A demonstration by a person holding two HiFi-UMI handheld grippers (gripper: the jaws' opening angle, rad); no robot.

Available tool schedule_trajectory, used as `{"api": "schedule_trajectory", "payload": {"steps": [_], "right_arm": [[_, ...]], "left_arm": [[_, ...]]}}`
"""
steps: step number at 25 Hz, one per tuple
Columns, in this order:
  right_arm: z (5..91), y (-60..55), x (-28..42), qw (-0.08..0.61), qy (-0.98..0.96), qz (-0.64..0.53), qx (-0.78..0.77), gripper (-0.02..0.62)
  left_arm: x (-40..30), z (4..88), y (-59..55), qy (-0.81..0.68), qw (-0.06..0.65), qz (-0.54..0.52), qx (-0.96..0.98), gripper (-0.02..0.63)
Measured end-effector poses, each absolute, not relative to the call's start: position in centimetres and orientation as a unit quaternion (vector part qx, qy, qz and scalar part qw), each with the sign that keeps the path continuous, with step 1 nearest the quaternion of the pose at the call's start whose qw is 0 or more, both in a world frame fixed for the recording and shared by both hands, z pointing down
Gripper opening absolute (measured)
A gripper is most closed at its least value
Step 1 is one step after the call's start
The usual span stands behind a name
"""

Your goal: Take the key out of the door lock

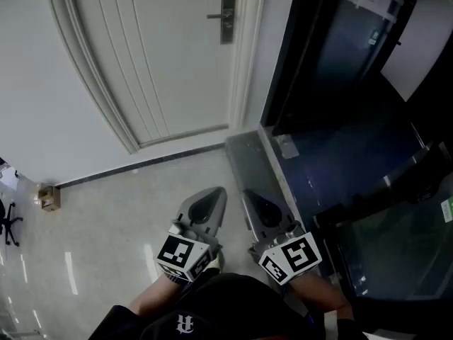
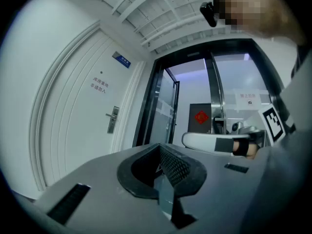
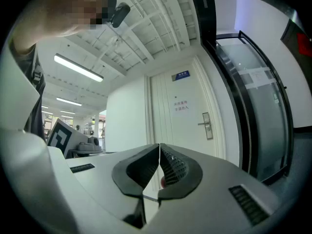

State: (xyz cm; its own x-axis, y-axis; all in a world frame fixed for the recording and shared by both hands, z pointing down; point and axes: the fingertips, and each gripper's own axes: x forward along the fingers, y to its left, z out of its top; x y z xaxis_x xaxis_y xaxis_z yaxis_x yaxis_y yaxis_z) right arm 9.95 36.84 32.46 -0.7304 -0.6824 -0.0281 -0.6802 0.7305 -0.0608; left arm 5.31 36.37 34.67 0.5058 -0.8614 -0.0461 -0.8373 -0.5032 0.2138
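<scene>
Head view: looks steeply down, door (image 1: pixel 170 69) well ahead. Gripper views: low, tilted upward, sharing that door.

Dark upright door lock (image 1: pixel 228 18), lever (image 1: pixel 214 16) horizontal

Open floor (image 1: pixel 106 246) right up to the door (image 1: pixel 163 62) — glass frame (image 1: pixel 283 69) crowding the right side, box (image 1: pixel 48 197) far left

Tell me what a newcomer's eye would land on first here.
The left gripper and right gripper, both shut and empty, sit low over the pale floor. Ahead stands a white door with its lock plate at the right edge, dark glass doors beside it.
</scene>
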Motion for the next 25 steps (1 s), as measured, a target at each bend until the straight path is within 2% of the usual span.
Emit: {"api": "schedule_trajectory", "payload": {"steps": [11, 25], "right_arm": [[32.6, 26.5, 3.1, 0.015, 0.926, -0.029, -0.377, 0.014], [33.4, 13.8, 2.0, 0.016, 0.935, -0.031, -0.352, 0.015]], "left_arm": [[-2.1, 34.9, 26.6, -0.487, 0.094, -0.083, 0.865, 0.008], [-2.4, 34.5, 14.1, -0.509, 0.086, -0.076, 0.853, 0.008]]}}
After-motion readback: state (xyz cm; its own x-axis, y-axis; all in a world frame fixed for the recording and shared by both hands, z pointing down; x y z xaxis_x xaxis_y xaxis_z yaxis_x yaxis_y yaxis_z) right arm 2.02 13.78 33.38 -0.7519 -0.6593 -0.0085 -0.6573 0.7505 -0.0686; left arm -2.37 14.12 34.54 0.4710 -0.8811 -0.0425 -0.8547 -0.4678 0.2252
